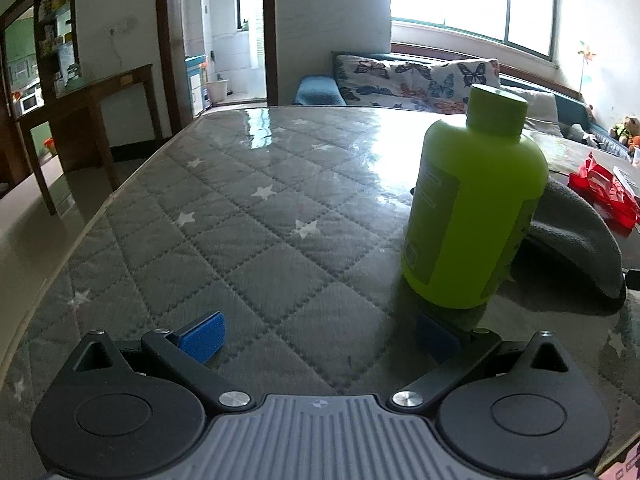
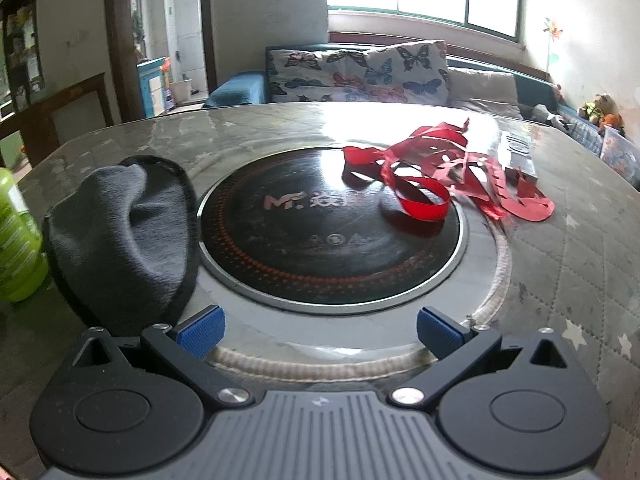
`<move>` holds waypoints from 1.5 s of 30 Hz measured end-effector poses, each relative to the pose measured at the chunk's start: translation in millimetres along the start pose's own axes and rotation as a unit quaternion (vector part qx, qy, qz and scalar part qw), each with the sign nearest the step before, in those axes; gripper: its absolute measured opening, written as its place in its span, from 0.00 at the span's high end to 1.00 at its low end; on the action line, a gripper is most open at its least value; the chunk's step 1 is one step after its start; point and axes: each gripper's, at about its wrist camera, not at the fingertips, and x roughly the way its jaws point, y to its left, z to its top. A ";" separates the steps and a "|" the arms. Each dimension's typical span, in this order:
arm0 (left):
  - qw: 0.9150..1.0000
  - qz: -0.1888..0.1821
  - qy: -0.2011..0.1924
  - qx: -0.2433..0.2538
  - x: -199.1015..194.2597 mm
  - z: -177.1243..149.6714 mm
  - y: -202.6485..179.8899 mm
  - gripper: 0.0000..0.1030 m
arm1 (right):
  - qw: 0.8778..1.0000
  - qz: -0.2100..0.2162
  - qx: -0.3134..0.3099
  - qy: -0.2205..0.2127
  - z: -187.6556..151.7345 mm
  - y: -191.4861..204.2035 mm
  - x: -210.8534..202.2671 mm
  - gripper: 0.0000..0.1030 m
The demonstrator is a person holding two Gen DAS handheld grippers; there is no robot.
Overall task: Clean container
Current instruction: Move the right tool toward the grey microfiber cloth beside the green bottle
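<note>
bottle: green bottle [image 1: 476,204] stands upright, cap on, on the quilted table cover [image 1: 248,216]; its base sits just ahead of the left gripper's right-hand pad. It also shows at the far left edge of the right wrist view.
cloth: grey cloth [image 2: 124,236] lies bunched just beside the bottle, draped against the left rim of the inset hob [image 2: 332,224]. Nothing holds it.
left gripper: left gripper [image 1: 320,340] has its jaws spread wide and empty, low over the table, aimed left of the bottle rather than at it.
right gripper: right gripper [image 2: 320,332] is also wide and empty, centred on the hob, with the cloth off to its left.
clutter: red paper cut-out [image 2: 440,176] sprawls over the hob's far right side, clear of bottle and cloth.
stage: can't tell. Bottle standing, cloth dropped and both grippers free fits a wipe about to be set up or one just finished. No visible dirt or shine on the bottle to settle it.
if wiping: my read is left steadies the bottle low on the body, below the shoulder, square to the label; right takes the cloth by a thick fold, not the thin dark hem.
risks: smooth round plastic can spin or tip in a high grip; the glossy cover looks slick, so push sideways only once the bottle is clamped.
</note>
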 end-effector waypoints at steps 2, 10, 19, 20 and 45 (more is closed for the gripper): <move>1.000 0.004 0.003 -0.003 -1.8 -0.8 -2.0 0.00 | 1.000 0.007 -0.003 0.000 -1.1 3.0 -3.2 0.00; 1.000 0.009 0.008 0.000 -10.0 -6.4 -17.2 0.00 | 1.000 0.026 -0.015 -0.003 -6.3 16.7 -15.9 0.00; 1.000 0.016 0.006 0.014 -18.8 -10.6 -33.0 0.00 | 0.998 0.052 -0.024 -0.007 -9.2 30.0 -29.7 0.00; 1.000 0.016 0.006 0.014 -19.7 -11.1 -34.0 0.00 | 0.998 0.053 -0.025 -0.007 -9.4 31.1 -30.9 0.00; 1.000 0.014 0.006 0.012 -39.0 -16.4 -52.9 0.00 | 0.996 0.076 -0.041 -0.002 -18.2 55.3 -49.8 0.00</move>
